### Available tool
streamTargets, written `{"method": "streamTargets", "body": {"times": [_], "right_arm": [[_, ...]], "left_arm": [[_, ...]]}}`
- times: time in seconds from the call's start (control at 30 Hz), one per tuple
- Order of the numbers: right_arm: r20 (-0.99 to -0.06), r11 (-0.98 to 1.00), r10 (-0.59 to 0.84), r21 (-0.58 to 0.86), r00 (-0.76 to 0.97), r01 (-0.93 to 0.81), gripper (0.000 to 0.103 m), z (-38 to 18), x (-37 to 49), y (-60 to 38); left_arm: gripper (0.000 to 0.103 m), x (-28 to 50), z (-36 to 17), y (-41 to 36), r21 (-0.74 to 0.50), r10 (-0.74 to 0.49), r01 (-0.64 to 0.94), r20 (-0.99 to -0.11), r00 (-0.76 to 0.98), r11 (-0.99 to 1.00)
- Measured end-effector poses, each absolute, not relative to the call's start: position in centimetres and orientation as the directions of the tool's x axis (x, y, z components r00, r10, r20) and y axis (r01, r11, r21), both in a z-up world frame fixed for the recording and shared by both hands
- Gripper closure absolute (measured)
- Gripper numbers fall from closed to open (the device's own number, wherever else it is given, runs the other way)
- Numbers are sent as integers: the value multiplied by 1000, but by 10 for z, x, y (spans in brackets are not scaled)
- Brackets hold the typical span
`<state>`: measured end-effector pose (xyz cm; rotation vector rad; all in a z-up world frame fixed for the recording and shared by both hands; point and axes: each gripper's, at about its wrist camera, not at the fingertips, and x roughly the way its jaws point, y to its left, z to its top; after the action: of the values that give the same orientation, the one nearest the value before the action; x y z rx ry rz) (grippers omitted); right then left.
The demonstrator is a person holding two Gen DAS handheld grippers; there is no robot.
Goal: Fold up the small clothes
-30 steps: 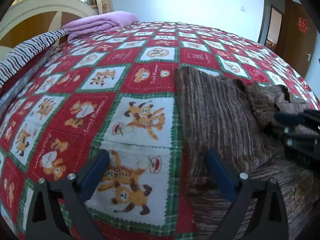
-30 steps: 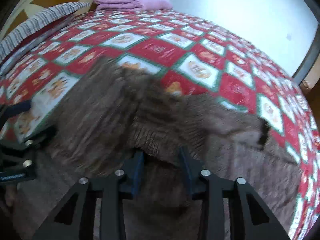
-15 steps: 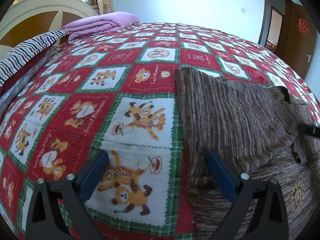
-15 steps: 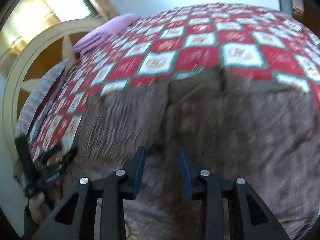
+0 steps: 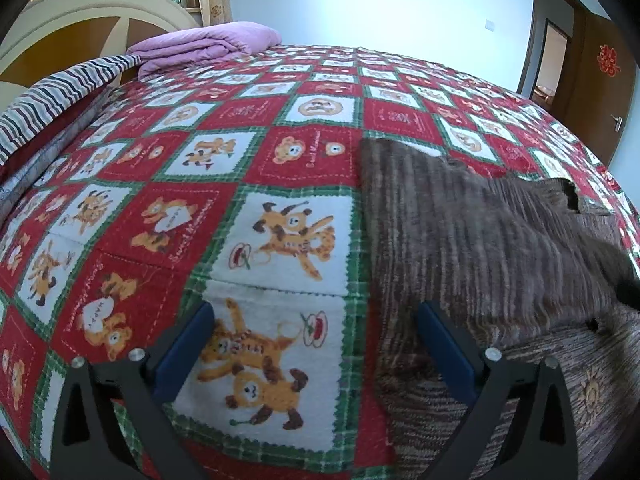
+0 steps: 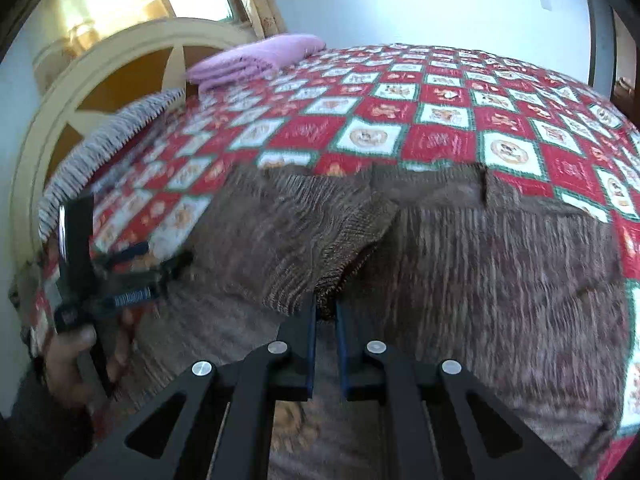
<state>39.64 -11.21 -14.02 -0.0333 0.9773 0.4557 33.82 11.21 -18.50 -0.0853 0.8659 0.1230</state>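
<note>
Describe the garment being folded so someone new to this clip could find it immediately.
Start from the bed under its red, white and green bear-print quilt. At its near edge, away from the folded purple blanket by the headboard, lies a brown knit sweater. It is the only plain, ribbed brown piece, with one sleeve folded across its body.
</note>
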Motion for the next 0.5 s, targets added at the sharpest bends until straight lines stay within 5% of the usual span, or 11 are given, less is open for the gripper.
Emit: {"method": "streamTargets", "body": {"times": [0.1,0.17,0.23,0.43,0.5], "right_arm": [[-858,912,298,126,419,-391,94,-167,396,-113],[-845,907,317,137,431,-398,85,-165,394,-117],[-841,923,279,101,463,-371,44,-156,398,-120],[-793,936,268,79,548,-343,42,-124,425,-114],[-806,941,233,44,545,-337,51,-128,443,-104]], "left_arm": [[0,338,-186,111,-13,83,-143,-765,638,990],[0,338,-185,111,-17,80,-144,-765,639,989],[0,338,-186,111,-21,77,-144,-766,638,989],[0,338,-186,112,-28,72,-145,-764,641,989],[0,337,-185,112,-30,71,-145,-763,643,989]]}}
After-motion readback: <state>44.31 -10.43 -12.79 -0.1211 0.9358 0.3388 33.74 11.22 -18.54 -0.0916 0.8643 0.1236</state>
